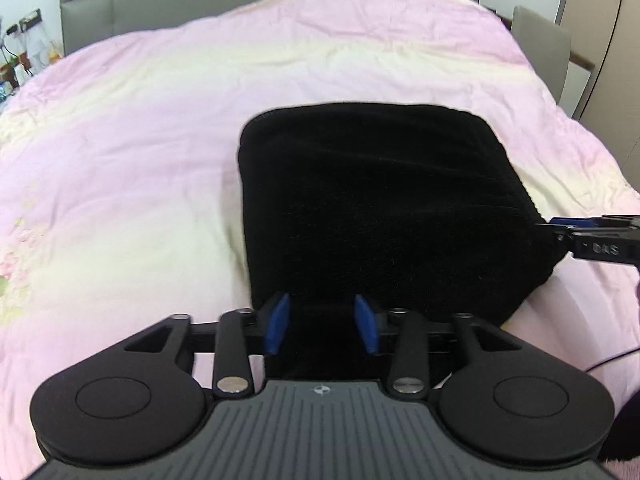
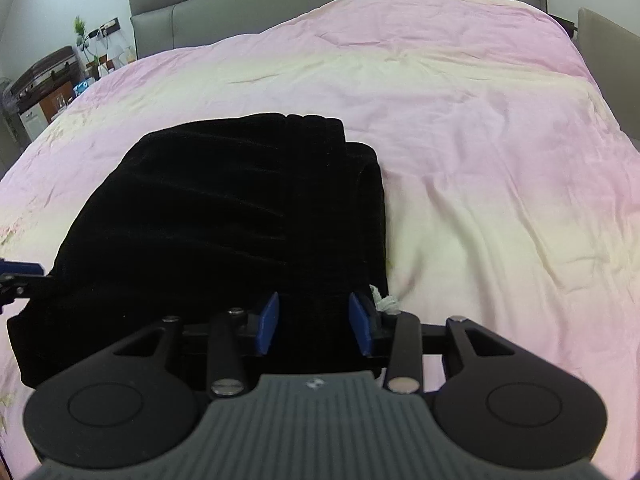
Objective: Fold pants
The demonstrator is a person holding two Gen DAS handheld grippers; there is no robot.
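Observation:
The black pants (image 1: 380, 200) lie folded into a thick, roughly square bundle on the pink bed cover (image 1: 120, 160). My left gripper (image 1: 322, 320) stands open at the bundle's near edge, its blue pads apart with cloth lying loose between them. In the right wrist view the pants (image 2: 220, 208) fill the left half, the waistband at the far side. My right gripper (image 2: 314, 320) has black cloth filling the gap between its blue pads at the near right corner. A white drawstring end (image 2: 386, 302) sticks out beside its right pad. Each gripper shows at the other view's edge.
The pink and cream bed cover (image 2: 500, 160) stretches wide around the pants, wrinkled on the right. A grey padded headboard (image 2: 320, 4) closes the far side. A cluttered bedside stand (image 2: 48, 80) is at the far left. A grey panel (image 1: 540, 48) stands at the far right.

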